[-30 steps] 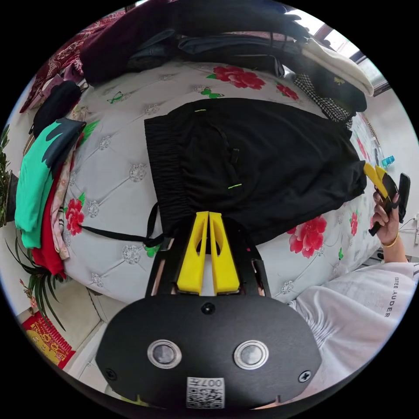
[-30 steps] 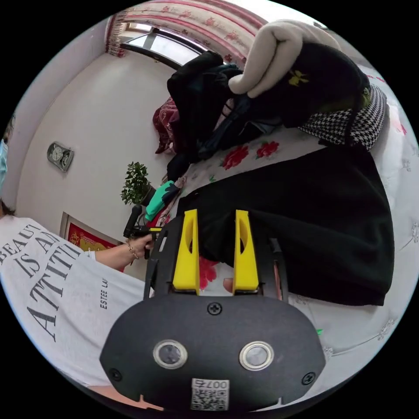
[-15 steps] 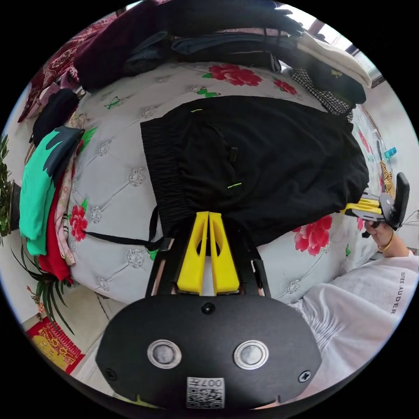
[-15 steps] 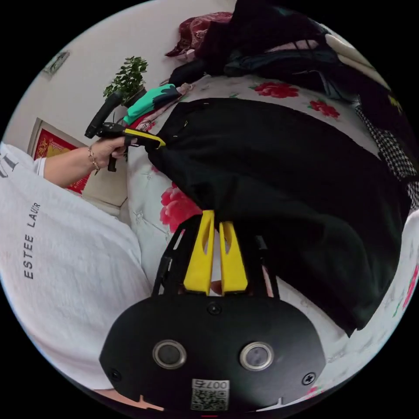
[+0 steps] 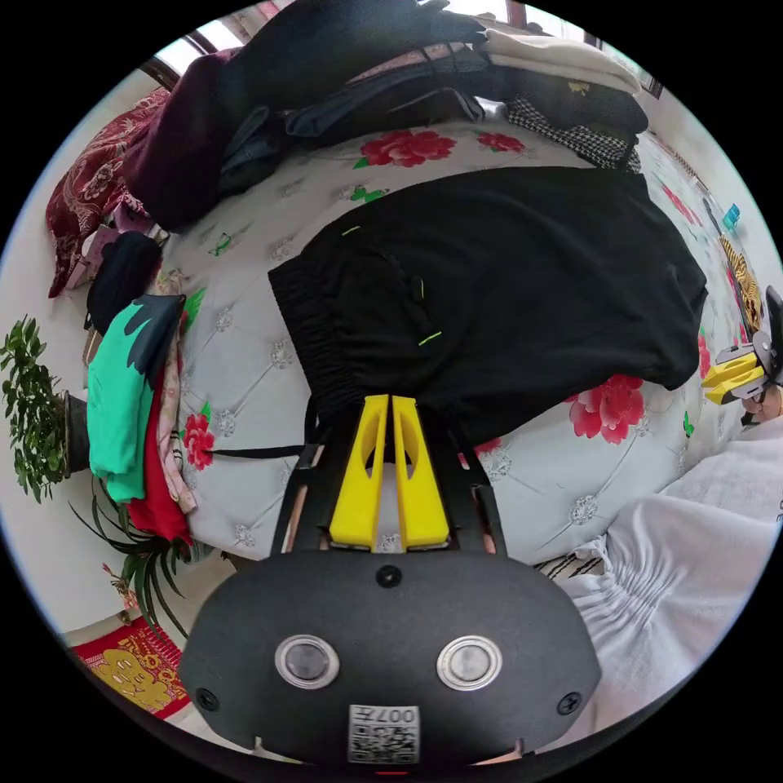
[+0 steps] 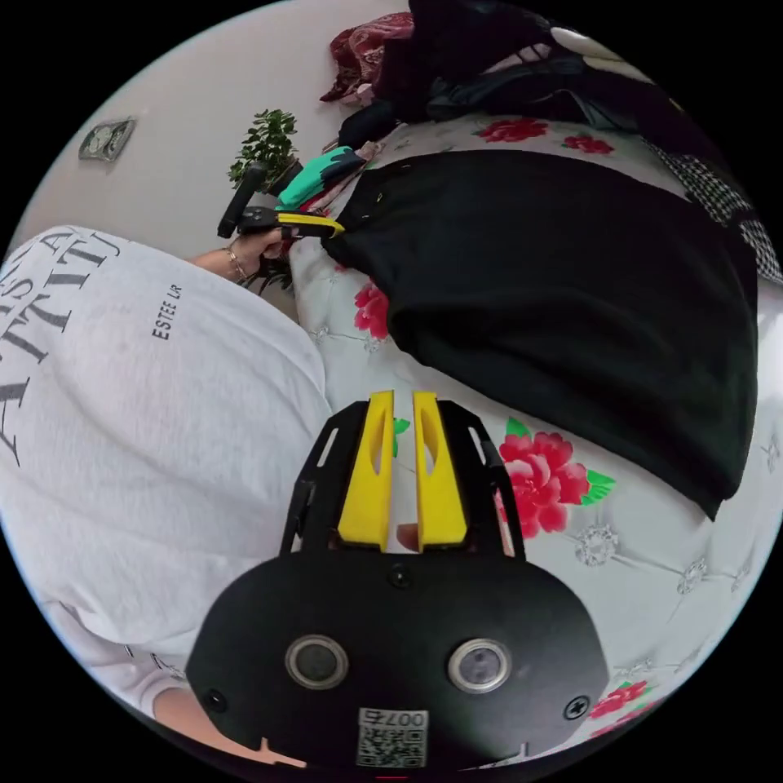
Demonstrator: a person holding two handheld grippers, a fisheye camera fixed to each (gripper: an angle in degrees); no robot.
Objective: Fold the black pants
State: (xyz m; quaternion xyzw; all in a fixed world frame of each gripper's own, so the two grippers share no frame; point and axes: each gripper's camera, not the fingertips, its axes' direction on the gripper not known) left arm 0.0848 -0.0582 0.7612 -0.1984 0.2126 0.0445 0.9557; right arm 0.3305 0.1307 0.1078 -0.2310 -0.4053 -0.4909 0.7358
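Black pants lie on the bed, folded over into a wide, doubled block, with the elastic waistband toward the bed's near-left edge and a drawstring trailing across the quilted cover toward that edge.

Left to right, as the left gripper view shows it:

1. A stack of folded clothes sits at the left edge of the bed, green on top, red beneath.
2. The left gripper has its jaws pressed together on the near corner of the waistband. The right gripper view confirms it: the left gripper meets the pants at that corner.
3. The folded body of the pants spans the middle of the bed. A heap of unfolded garments lies along the far edge.
4. The right gripper is off the near-right edge of the bed, apart from the fabric. In its own view the right gripper hovers over bare cover, jaws nearly together, a narrow gap between them, holding nothing.

Task status, as a judgement: at least one fold appears complete. The block is wide, so a further fold likely remains. The loose drawstring needs tucking.
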